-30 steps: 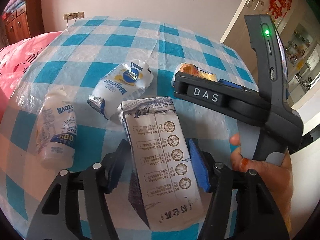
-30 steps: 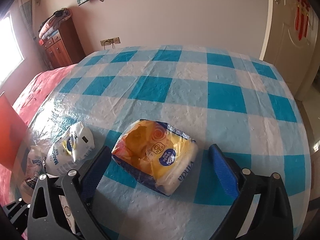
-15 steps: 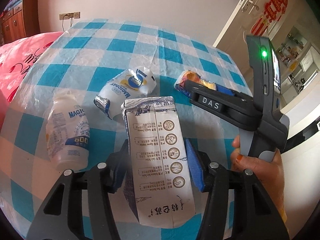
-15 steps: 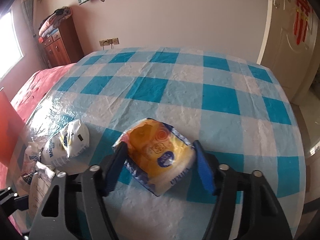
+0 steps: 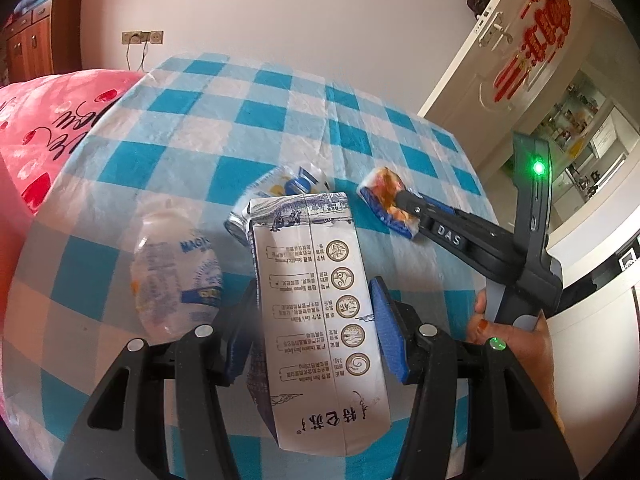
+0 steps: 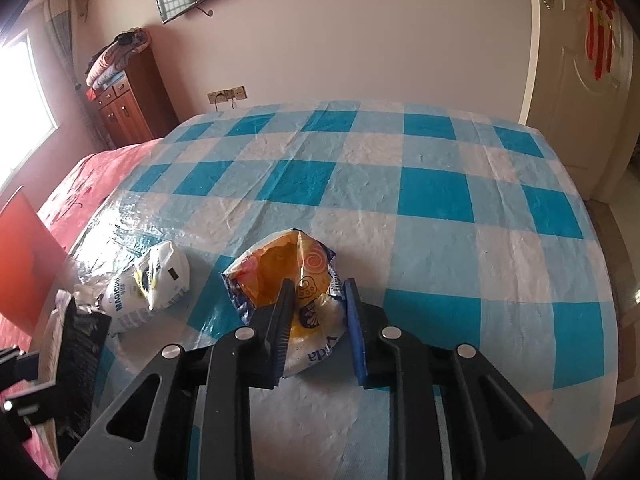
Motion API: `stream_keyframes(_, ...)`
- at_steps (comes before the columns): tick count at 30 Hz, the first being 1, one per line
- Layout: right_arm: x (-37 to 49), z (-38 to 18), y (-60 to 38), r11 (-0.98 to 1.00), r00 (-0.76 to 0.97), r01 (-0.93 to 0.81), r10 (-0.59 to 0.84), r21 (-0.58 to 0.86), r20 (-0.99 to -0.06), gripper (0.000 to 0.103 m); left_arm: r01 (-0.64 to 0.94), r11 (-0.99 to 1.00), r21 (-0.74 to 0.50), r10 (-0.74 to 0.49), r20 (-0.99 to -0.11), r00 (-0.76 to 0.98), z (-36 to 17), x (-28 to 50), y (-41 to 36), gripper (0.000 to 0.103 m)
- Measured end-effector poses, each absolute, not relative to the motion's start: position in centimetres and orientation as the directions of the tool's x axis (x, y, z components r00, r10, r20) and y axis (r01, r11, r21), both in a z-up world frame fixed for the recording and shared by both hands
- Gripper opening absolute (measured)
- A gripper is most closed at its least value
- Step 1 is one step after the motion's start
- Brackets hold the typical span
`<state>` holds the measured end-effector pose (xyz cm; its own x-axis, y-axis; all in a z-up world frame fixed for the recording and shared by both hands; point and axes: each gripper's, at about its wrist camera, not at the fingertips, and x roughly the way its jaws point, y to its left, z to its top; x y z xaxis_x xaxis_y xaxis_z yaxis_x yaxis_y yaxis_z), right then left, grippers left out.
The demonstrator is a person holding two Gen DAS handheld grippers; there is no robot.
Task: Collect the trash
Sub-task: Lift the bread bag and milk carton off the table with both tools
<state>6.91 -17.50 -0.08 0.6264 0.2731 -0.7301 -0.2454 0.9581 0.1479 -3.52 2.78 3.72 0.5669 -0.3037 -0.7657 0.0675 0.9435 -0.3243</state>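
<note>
Crinkled plastic now bunches between the right gripper's [image 6: 318, 320] blue pads: its jaws have just been closing and pinch the tissue pack [image 6: 290, 280], which was lying loose between wide jaws a second ago. It looks ready to lift. The left gripper [image 5: 312, 320] clamps the milk carton [image 5: 316, 304], raised a little off the checked cloth [image 5: 192, 148]. Left of the carton lies a bottle [image 5: 178, 280]; behind the carton, a crushed bottle [image 5: 280, 184]. Neither blocks a lift.

Right tool [image 6: 318, 320] just closed, squeezing orange tissue pack [image 6: 288, 272], crumpled pouch [image 6: 150, 286] beside, checked tablecloth [image 6: 432, 196]
</note>
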Motion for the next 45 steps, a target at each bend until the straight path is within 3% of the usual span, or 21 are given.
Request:
stream_keyframes(7, 5.0, -0.4, -18.2, 0.939, 0.588, -0.246, 0.341, 0.239, -0.733, 0.026, 0.085, 0.939, -0.333, -0.319, -0.752, 0.578, 4.0, -3.7, 4.0, 0.055)
stream_keyframes(13, 2.6, -0.2, -17.3, 0.913, 0.529, -0.286, 0.404, 0.292, -0.746, 0.037, 0.103, 0.93, -0.353, -0.346, -0.744, 0.572, 3.7, -4.1, 4.8, 0.056)
stream_keyframes(15, 1.8, -0.1, -16.9, 0.91, 0.524, -0.298, 0.408, 0.288, -0.747, 0.048, 0.101, 0.927, -0.361, -0.351, -0.741, 0.572, 3.5, -4.2, 5.2, 0.056)
stream_keyframes(16, 1.6, 0.0, -16.8, 0.915, 0.534, -0.294, 0.397, 0.276, -0.747, 0.064, 0.102, 0.925, -0.366, -0.356, -0.74, 0.57, 3.5, -4.2, 5.4, 0.056)
stream_keyframes(17, 1.5, 0.0, -16.5, 0.919, 0.541, -0.297, 0.386, 0.259, -0.747, 0.073, 0.102, 0.923, -0.37, -0.359, -0.739, 0.57, 3.4, -4.2, 5.7, 0.056)
stream_keyframes(20, 1.4, 0.0, -15.5, 0.922, 0.556, -0.323, 0.367, 0.213, -0.745, 0.085, 0.102, 0.919, -0.381, -0.367, -0.734, 0.571, 3.3, -4.3, 6.3, 0.056)
stream_keyframes(23, 1.6, -0.4, -14.5, 0.91, 0.539, -0.362, 0.382, 0.203, -0.751, 0.087, 0.109, 0.918, -0.382, -0.372, -0.73, 0.573, 3.3, -4.6, 6.8, 0.056)
stream_keyframes(27, 0.9, -0.6, -13.2, 0.916, 0.557, -0.385, 0.326, 0.111, -0.764, 0.085, 0.121, 0.915, -0.386, -0.382, -0.725, 0.574, 3.2, -4.8, 7.3, 0.056)
stream_keyframes(29, 0.3, -0.7, -12.6, 0.929, 0.58, -0.369, 0.263, 0.04, -0.771, 0.071, 0.13, 0.911, -0.39, -0.39, -0.72, 0.574, 3.1, -5.1, 7.5, 0.056)
stream_keyframes(32, -0.3, -0.9, -12.3, 0.935, 0.6, -0.354, 0.211, -0.02, -0.772, 0.062, 0.145, 0.905, -0.4, -0.407, -0.71, 0.574, 3.2, -5.5, 7.8, 0.056)
stream_keyframes(45, -2.1, 0.4, -11.8, 0.961, 0.632, -0.278, 0.176, -0.009, -0.755, 0.035, 0.184, 0.869, -0.459, -0.469, -0.644, 0.605, 4.6, -7.1, 9.8, 0.056)
